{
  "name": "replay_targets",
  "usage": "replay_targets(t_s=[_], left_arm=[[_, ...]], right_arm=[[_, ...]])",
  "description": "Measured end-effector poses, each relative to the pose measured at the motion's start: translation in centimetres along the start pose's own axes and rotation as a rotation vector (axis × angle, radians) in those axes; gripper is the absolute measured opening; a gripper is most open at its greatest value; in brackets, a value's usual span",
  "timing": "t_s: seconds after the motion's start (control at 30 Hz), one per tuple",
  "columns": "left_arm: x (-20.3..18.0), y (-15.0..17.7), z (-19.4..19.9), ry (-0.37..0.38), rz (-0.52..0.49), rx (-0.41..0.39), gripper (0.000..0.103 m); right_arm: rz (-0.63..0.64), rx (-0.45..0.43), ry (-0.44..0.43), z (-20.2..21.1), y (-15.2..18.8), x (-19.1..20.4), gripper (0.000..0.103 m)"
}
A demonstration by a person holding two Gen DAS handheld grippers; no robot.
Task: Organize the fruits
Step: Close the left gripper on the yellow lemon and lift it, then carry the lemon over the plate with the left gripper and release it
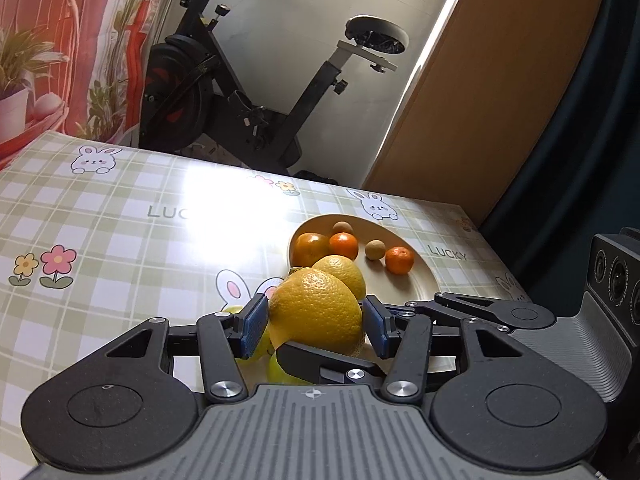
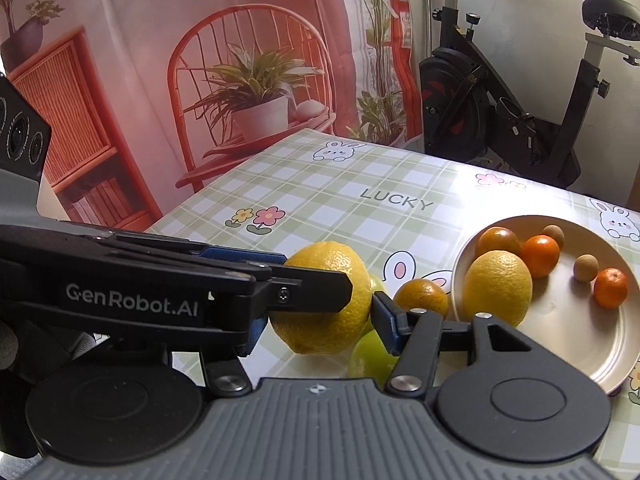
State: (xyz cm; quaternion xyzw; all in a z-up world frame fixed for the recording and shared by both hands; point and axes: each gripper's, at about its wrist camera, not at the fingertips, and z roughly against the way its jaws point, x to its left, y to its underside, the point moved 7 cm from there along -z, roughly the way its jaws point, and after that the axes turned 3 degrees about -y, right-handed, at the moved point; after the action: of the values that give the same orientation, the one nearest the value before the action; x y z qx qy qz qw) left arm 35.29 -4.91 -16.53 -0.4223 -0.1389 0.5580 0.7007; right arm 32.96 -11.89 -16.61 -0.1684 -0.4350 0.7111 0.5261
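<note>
Glossy plastic tablecloth [image 2: 340,196] (glare on it), smooth satin metal plate [image 2: 568,344], pebbly-skinned yellow citrus [image 2: 324,268].

Table [image 2: 328,184] covered with a green-checked cloth printed with rabbits, flowers and "LUCKY". Directly on it: a beige plate [image 2: 568,340] of fruit, a dark orange [image 2: 422,297] just beside its rim, and green fruit [image 2: 370,354].

both grippers [image 1: 314,322] [image 2: 322,314] have black linkage arms, silver screws, blue ribbed pads and grey ridged bodies; one arm reads "genrobot.ai".
</note>
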Motion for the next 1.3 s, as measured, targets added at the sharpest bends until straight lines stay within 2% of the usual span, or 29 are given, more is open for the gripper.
replay_targets(t_s=[0.3, 0.6, 0.93, 1.3], left_arm=[[-5.8, -2.5, -4.5, 0.045, -0.095, 0.013, 0.054], [-9.0, -3.4, -10.2, 0.047, -0.177, 0.065, 0.054], [-7.8, -3.1, -14.1, 0.010, -0.174, 0.154, 0.053], [-7.0, -3.3, -15.1, -0.003, -0.165, 0.163, 0.053]], right_arm=[[-0.085, -0.084, 0.088, 3.7, -1.1, -6.6, 0.059], [-0.147, -0.108, 0.164, 4.3, -1.6, -13.3, 0.059], [-0.202, -0.054, 0.177, 1.5, -0.2, -17.1, 0.059], [-0.239, -0.035, 0.166, -0.2, 0.0, -18.0, 0.059]])
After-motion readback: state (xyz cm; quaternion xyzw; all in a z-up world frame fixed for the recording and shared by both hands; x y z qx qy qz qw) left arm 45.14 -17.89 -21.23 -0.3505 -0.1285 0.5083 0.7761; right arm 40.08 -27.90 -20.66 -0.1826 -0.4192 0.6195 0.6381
